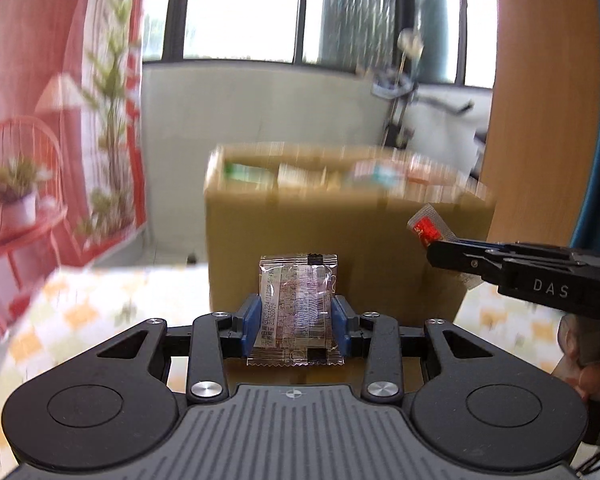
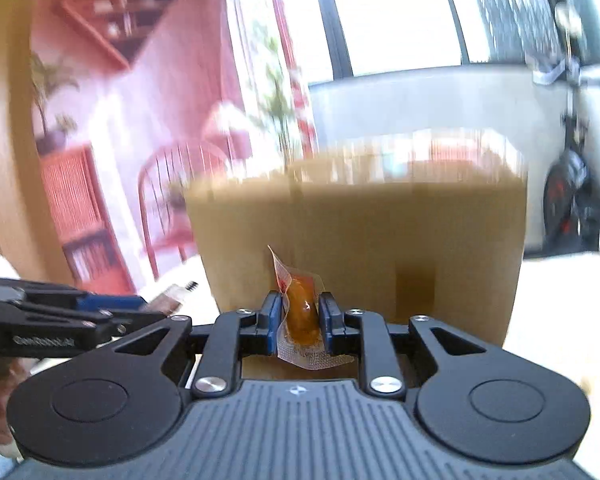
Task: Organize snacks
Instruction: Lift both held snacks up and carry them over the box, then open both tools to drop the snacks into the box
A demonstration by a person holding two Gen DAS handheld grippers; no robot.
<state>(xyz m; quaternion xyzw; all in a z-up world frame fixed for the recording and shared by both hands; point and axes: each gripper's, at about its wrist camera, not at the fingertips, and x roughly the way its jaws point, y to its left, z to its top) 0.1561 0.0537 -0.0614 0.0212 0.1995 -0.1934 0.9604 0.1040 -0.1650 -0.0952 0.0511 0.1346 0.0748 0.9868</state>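
My left gripper (image 1: 297,316) is shut on a clear snack packet with printed text (image 1: 296,300), held upright in front of a cardboard box (image 1: 300,232). The box is open at the top and holds several snack packs. My right gripper (image 2: 299,314) is shut on a small clear packet with an orange-brown snack (image 2: 300,312). It also faces the cardboard box (image 2: 360,232), close to its front wall. The right gripper shows at the right of the left wrist view (image 1: 440,246), its red packet (image 1: 428,228) beside the box. The left gripper shows at the left of the right wrist view (image 2: 156,308).
The box stands on a table with a yellow-and-white checked cloth (image 1: 80,312). A red printed backdrop (image 1: 40,120) hangs at the left. A wooden panel (image 1: 540,100) stands at the right. Windows and a white wall (image 1: 260,108) lie behind the box.
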